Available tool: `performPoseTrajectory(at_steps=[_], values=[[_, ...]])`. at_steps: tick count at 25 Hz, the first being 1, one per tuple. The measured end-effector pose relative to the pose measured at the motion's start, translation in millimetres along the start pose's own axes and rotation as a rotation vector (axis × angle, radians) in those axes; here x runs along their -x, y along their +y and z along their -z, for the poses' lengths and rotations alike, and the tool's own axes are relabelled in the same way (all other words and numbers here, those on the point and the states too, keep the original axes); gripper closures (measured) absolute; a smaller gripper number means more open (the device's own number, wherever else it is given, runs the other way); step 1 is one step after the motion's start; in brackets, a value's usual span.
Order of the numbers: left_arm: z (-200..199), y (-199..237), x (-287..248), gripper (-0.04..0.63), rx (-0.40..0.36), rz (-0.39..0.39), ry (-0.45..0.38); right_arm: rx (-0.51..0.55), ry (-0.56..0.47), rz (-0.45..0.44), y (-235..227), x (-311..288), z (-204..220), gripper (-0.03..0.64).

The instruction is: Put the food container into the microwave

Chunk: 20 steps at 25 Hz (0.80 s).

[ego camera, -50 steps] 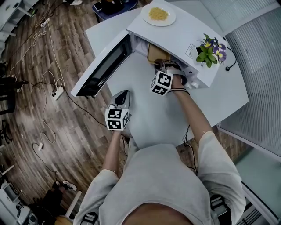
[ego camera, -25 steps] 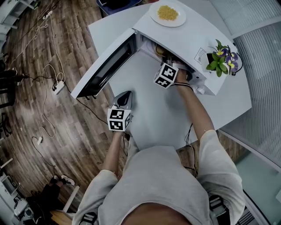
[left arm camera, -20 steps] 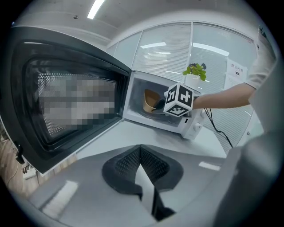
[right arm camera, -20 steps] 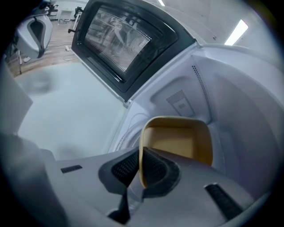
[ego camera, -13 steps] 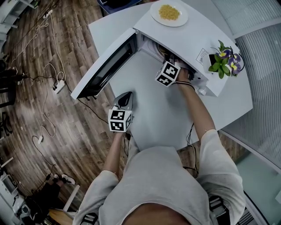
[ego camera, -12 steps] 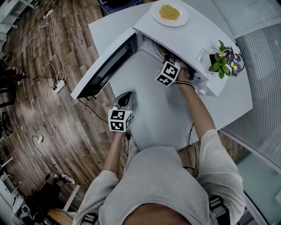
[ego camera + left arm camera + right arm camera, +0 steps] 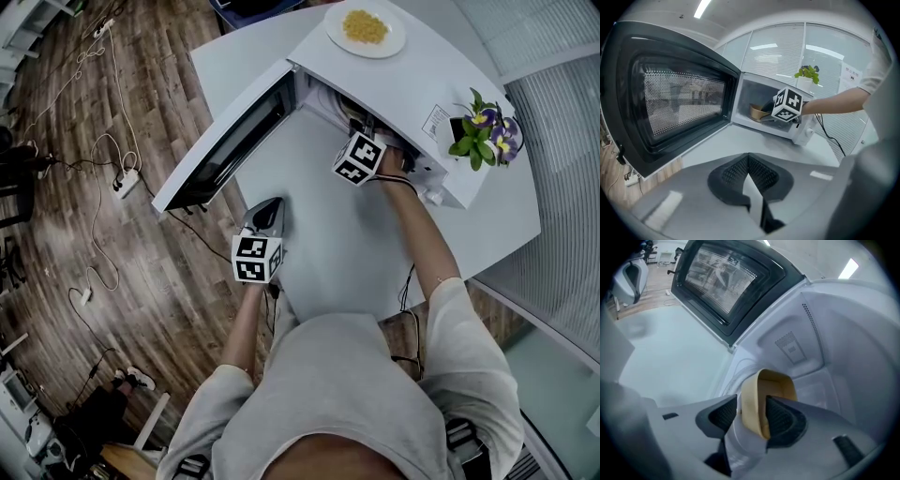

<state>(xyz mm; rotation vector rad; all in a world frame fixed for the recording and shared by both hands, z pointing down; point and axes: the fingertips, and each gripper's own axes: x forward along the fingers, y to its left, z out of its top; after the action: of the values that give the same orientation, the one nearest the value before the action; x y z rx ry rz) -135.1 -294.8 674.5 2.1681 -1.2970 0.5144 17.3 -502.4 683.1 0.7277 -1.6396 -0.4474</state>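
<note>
tan food container (image 7: 774, 386) sits inside the open microwave (image 7: 398, 89), its wall between the just-opening, loose jaws of the right gripper (image 7: 754, 416). left gripper (image 7: 749, 168) closed, empty, above white table (image 7: 347, 253); wood floor (image 7: 84, 159) left.

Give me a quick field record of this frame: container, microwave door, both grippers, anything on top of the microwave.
food container: inside the microwave cavity
door: swung wide open
right gripper: reaching into the cavity; jaws have just been opening, container wall between them, pads no longer clamping it
left gripper: shut, empty, over the table in front of the door
on top of microwave: plate of yellow food, potted plant
</note>
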Motion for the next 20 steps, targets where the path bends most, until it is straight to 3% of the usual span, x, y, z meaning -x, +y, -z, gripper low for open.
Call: performPoseTrajectory(at_steps=[17, 20], values=[[-1, -8, 14, 0.584, -0.008, -0.003, -0.015, 0.034, -0.056, 0.058, 14, 32, -15, 0.454], [0, -10, 19, 0.584, -0.010, -0.005, -0.021, 0.036, -0.074, 0.081, 15, 41, -20, 0.496]])
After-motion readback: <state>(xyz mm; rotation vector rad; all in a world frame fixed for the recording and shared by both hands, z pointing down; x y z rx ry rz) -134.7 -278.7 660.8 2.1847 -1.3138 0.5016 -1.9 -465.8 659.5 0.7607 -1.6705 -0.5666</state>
